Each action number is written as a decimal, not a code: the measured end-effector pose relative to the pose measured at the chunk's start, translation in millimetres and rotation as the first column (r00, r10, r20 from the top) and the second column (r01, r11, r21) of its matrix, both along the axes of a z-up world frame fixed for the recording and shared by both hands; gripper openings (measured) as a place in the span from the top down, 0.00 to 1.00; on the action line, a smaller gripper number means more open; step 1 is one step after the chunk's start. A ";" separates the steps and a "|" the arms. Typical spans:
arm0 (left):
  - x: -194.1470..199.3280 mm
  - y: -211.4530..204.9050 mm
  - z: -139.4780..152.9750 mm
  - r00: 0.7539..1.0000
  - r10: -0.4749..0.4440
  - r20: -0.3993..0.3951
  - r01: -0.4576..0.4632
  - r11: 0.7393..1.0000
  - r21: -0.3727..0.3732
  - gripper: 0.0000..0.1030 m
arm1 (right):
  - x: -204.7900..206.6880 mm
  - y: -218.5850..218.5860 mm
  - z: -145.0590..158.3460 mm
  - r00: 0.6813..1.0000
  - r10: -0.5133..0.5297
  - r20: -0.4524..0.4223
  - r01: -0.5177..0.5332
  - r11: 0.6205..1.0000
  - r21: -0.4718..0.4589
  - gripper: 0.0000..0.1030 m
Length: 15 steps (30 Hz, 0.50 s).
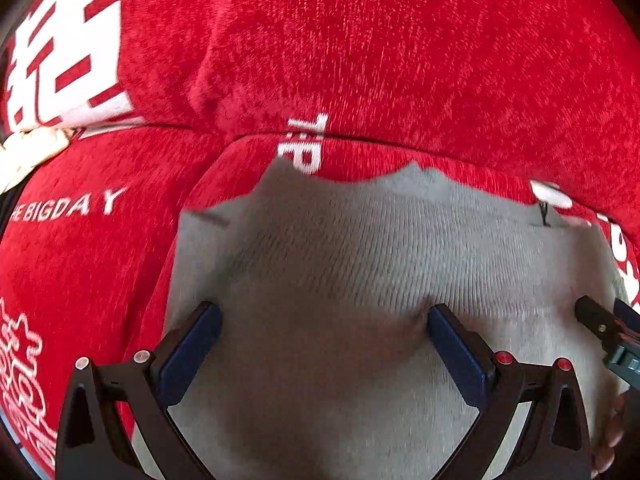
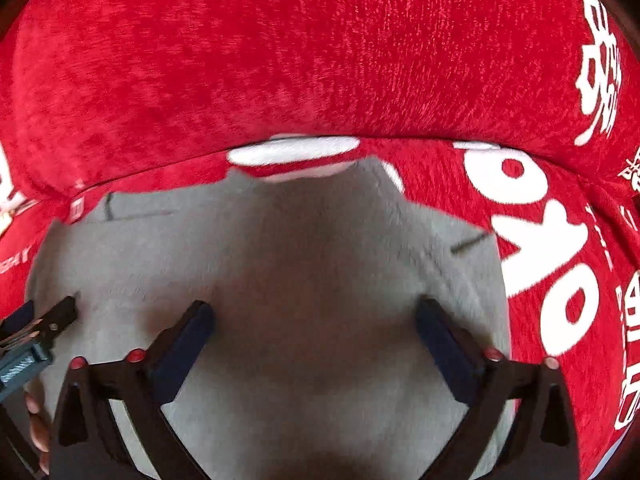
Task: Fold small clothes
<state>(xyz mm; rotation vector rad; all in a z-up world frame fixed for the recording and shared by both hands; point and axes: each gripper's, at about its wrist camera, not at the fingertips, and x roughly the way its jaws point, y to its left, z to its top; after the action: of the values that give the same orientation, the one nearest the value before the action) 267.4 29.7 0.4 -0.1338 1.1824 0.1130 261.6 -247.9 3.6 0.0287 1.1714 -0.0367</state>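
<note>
A grey knit garment lies flat on the seat of a red sofa cover. My left gripper hangs just over its near part, pointing steeply down. The jaws stand wide open, the blue pads far apart with only flat cloth below them. In the right wrist view the same grey garment fills the middle. My right gripper is wide open over it too, with nothing pinched. Each gripper shows at the edge of the other's view, as the right gripper and the left gripper.
The red plush cover with white printed lettering spreads all around, rising into a back cushion beyond the seam. A cream cloth sits at the far left. A person's fingers show by the right gripper.
</note>
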 end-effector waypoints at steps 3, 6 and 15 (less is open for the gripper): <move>10.1 5.4 -3.9 1.000 0.022 -0.007 -0.022 1.000 -0.002 0.00 | 5.8 1.6 -3.5 1.000 0.006 0.009 -0.006 1.000 -0.021 0.00; 9.5 3.5 -2.2 1.000 0.010 -0.006 -0.010 1.000 0.012 0.00 | 6.3 2.4 -4.6 1.000 0.015 0.012 -0.015 0.999 -0.030 0.00; -80.8 76.9 34.4 0.995 0.054 0.083 -0.045 0.993 -0.111 0.00 | -69.9 -22.9 47.4 0.987 -0.018 0.160 0.005 0.997 0.082 0.00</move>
<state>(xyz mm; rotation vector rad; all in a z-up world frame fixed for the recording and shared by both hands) 186.5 106.6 34.8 -0.2621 1.1003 0.0851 191.7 -270.8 50.9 0.1088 1.0110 0.0036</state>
